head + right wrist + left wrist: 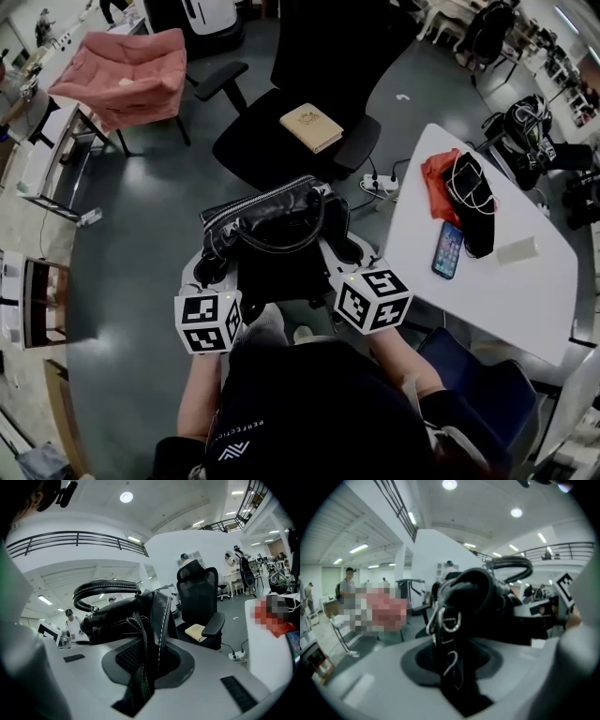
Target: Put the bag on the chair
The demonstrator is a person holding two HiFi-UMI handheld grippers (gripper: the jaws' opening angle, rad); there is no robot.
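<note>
A black leather handbag [272, 225] with a zip and curved handles hangs in the air between both grippers, in front of a black office chair [291, 131]. My left gripper [211, 267] is shut on the bag's left end, where a strap with metal rings [449, 641] sits between the jaws. My right gripper [349, 251] is shut on the bag's right end; stitched black leather [147, 644] is pinched between its jaws. A tan book [311, 127] lies on the chair's seat.
A white table [497, 291] at the right carries a phone [447, 249], a red cloth [439, 184] and a black case with cables [472, 202]. A pink-draped chair [127, 75] stands far left. A power strip [380, 183] lies on the floor by the office chair.
</note>
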